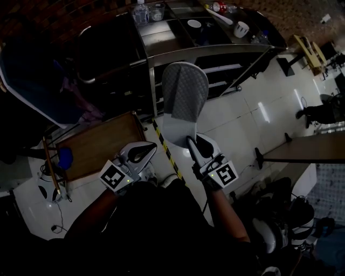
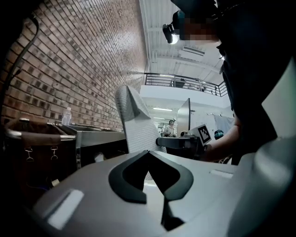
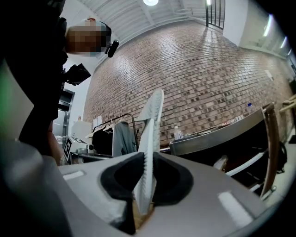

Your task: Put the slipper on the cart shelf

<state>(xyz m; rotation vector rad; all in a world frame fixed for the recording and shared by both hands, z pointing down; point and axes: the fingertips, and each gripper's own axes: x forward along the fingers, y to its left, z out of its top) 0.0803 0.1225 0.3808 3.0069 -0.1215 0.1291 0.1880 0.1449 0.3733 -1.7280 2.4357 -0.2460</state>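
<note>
- Slipper (image 1: 183, 97), with a grey quilted upper and a white sole, hangs in the air in front of the person. The right gripper (image 1: 193, 144) pinches it at the heel end. The right gripper view shows the sole edge-on between both pads, which press on it.
- Its long axis runs from that gripper toward 12 o'clock in the head view, with the toe leading and the heel at 6 o'clock in the jaws.
- Beyond the toe, at 12 to 1 o'clock, stands the steel cart (image 1: 215, 54), with 1 bottle (image 1: 140, 12) and a cup (image 1: 241, 28) on top. Its open shelf (image 1: 223, 69) lies under the top, facing the person.
- The toe overlaps the cart's near edge in the head view. I judge it not yet inside the shelf, though depth is hard to read.
- The left gripper (image 1: 141, 153) sits at 9 o'clock of the right one, its jaws pressed together on nothing, apart from the slipper.
- The right hand alone carries the slipper, so the coming move looks like a level, toe-first push along that axis into the shelf opening.
</note>
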